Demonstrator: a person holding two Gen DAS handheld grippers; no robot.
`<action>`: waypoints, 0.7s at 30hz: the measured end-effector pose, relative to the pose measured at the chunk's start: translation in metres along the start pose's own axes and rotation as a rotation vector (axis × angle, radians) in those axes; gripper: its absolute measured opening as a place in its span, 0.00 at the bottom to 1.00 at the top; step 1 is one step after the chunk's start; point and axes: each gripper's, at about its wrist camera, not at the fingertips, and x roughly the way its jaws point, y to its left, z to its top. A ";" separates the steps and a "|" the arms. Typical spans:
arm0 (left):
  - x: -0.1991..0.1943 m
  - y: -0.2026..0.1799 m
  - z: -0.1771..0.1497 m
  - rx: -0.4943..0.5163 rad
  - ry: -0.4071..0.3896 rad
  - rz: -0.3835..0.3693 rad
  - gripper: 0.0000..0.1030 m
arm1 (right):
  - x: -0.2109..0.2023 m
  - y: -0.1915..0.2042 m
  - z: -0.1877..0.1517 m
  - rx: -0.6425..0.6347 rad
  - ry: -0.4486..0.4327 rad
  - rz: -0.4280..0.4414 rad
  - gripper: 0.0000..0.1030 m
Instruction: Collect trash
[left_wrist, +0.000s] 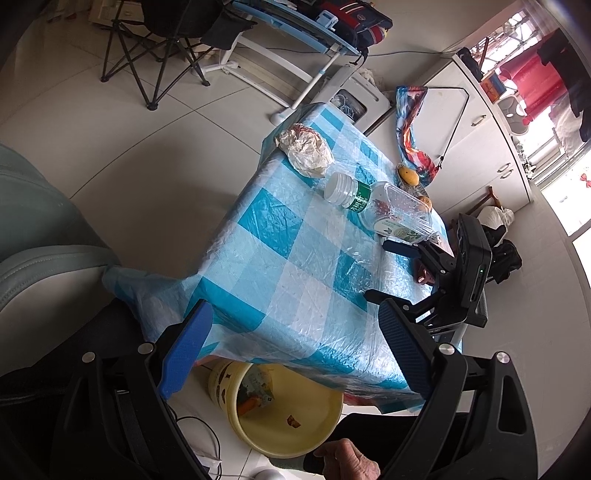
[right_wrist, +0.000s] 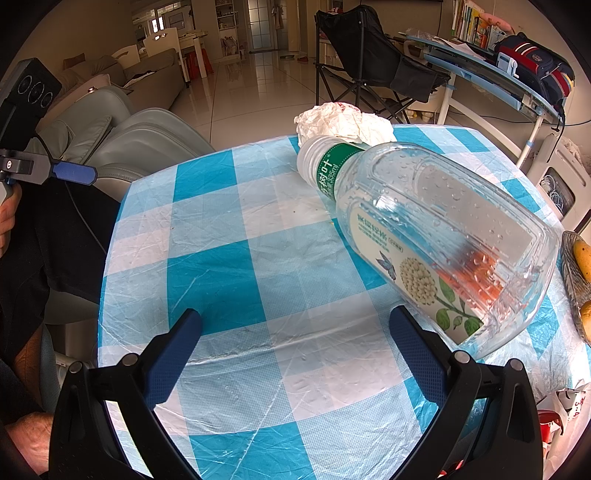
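Observation:
An empty clear plastic bottle (right_wrist: 436, 236) with a white cap and green label lies on its side on the blue-checked tablecloth (right_wrist: 229, 280); the left wrist view shows the bottle (left_wrist: 380, 206) too. Behind it sits a crumpled white paper wad (right_wrist: 343, 123), also in the left wrist view as the paper wad (left_wrist: 306, 149). My right gripper (right_wrist: 295, 354) is open just in front of the bottle, nothing between its fingers; the right gripper (left_wrist: 376, 269) appears beside the bottle. My left gripper (left_wrist: 295, 354) is open, held off the table's near edge above a yellow bucket (left_wrist: 284, 413) with scraps inside.
A fruit basket (right_wrist: 576, 280) with yellowish fruit stands at the table's right edge. A grey armchair (right_wrist: 140, 147) is left of the table, a folding chair (right_wrist: 369, 55) and a desk (right_wrist: 487, 74) behind. A hand (left_wrist: 347, 461) shows by the bucket.

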 end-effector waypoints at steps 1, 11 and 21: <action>-0.001 -0.001 -0.001 -0.001 -0.003 -0.001 0.85 | 0.000 0.000 0.000 0.000 0.000 0.000 0.94; -0.004 0.003 0.005 0.014 -0.016 0.009 0.85 | 0.000 0.000 0.000 0.000 0.000 -0.001 0.94; -0.007 0.008 0.009 0.026 -0.017 0.013 0.85 | 0.000 0.000 0.000 -0.001 0.000 -0.001 0.94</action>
